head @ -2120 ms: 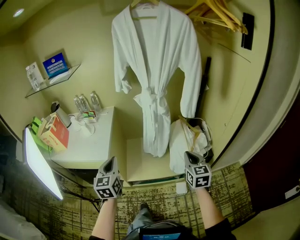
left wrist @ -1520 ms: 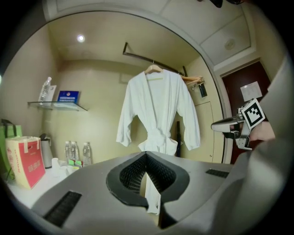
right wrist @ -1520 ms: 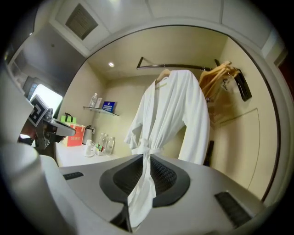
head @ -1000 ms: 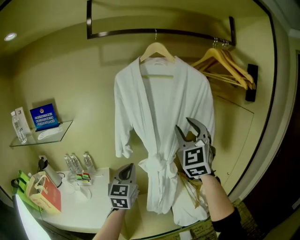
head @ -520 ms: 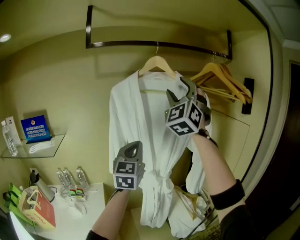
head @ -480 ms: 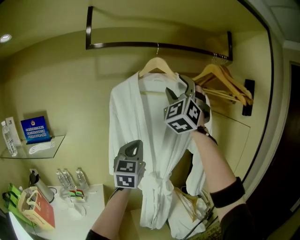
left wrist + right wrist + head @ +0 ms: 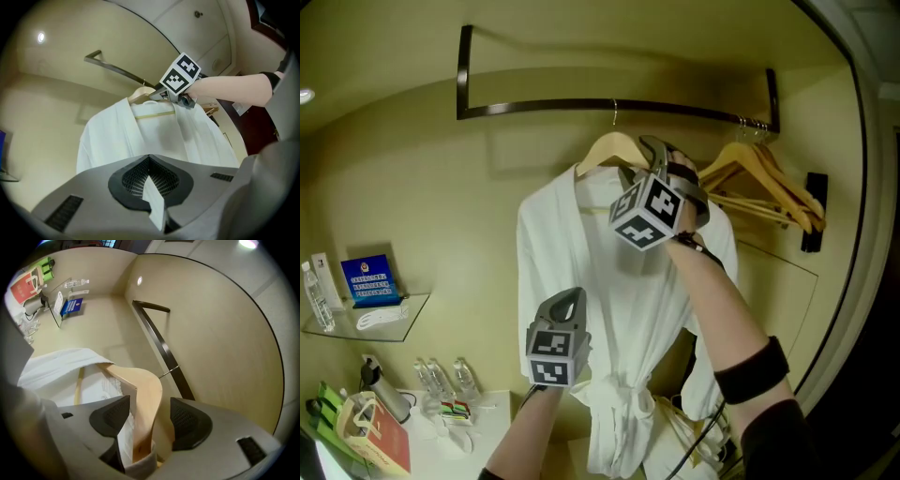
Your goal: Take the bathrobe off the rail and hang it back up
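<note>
One big white bathrobe (image 7: 581, 281) front and centre, draped on a wooden hanger (image 7: 609, 148), hook over the dark rail (image 7: 609, 105) up on the back wall, belt knotted low at the waist. So, on the rail, not off it yet. Right end of that rail: a bunch of bare wooden hangers (image 7: 759, 183), well apart from the robe's own. Down in the bottom left, a white counter (image 7: 492, 427) against the wall, with a glass shelf (image 7: 356, 323) on the wall above its left end.

Right tool (image 7: 149, 414) raised to the hanger's shoulder on the right side of the head view, arm stretched up in front of the robe. Jaws wide apart, just been opening, with the wooden shoulder and a bit of white collar sitting between them. Clear gap beside the wood in the right gripper view, so no squeeze on it. Left tool (image 7: 565, 300) lower, in front of the robe's left side as seen from the head view, pointed up, jaws pressed fully together.

Small stuff: red-and-tan paper bag (image 7: 380, 436) by the counter's left edge, three water bottles (image 7: 441, 378) along its back edge, a blue card (image 7: 367, 279) and one more bottle (image 7: 309, 291) on the shelf.
</note>
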Action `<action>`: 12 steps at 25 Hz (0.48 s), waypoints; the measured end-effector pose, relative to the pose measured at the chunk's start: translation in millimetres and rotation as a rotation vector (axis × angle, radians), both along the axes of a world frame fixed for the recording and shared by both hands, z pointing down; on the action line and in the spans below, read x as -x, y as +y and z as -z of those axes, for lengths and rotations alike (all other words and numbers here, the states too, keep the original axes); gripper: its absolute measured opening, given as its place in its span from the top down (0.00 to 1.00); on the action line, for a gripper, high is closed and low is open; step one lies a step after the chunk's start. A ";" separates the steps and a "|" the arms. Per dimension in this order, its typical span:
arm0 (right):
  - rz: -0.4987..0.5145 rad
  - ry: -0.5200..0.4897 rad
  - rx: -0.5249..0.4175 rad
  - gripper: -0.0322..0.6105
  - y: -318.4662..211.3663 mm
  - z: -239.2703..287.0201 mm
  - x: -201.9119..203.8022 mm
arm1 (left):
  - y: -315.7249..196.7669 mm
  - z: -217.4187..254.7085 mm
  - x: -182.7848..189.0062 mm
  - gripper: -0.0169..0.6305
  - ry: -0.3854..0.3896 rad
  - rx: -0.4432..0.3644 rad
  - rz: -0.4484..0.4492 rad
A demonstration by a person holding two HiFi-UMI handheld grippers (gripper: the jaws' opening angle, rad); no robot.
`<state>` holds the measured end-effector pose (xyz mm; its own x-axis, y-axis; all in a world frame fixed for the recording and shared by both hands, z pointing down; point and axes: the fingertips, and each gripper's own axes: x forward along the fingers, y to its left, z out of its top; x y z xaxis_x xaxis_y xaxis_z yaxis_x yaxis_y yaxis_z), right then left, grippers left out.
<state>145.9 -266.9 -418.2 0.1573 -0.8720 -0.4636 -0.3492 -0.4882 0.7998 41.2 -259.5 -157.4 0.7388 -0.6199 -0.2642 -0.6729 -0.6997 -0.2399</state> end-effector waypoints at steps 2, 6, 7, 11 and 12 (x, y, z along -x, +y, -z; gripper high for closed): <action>-0.018 0.020 0.021 0.48 -10.8 3.5 -0.5 | -4.5 1.9 -2.1 0.97 0.006 -0.002 0.000; -0.027 0.045 0.028 0.63 -23.4 6.7 -3.0 | -7.8 2.0 -5.4 0.97 0.019 -0.006 -0.004; -0.023 0.045 0.021 0.63 -23.6 7.5 -3.7 | -9.4 1.1 -5.4 0.97 0.020 -0.005 -0.003; -0.002 0.041 0.003 0.63 -23.2 11.0 -4.2 | -17.2 -1.6 -2.6 0.97 0.028 0.011 0.000; 0.000 0.041 0.002 0.63 -23.6 11.6 -4.1 | -18.0 -2.1 -1.6 0.97 0.029 0.014 0.001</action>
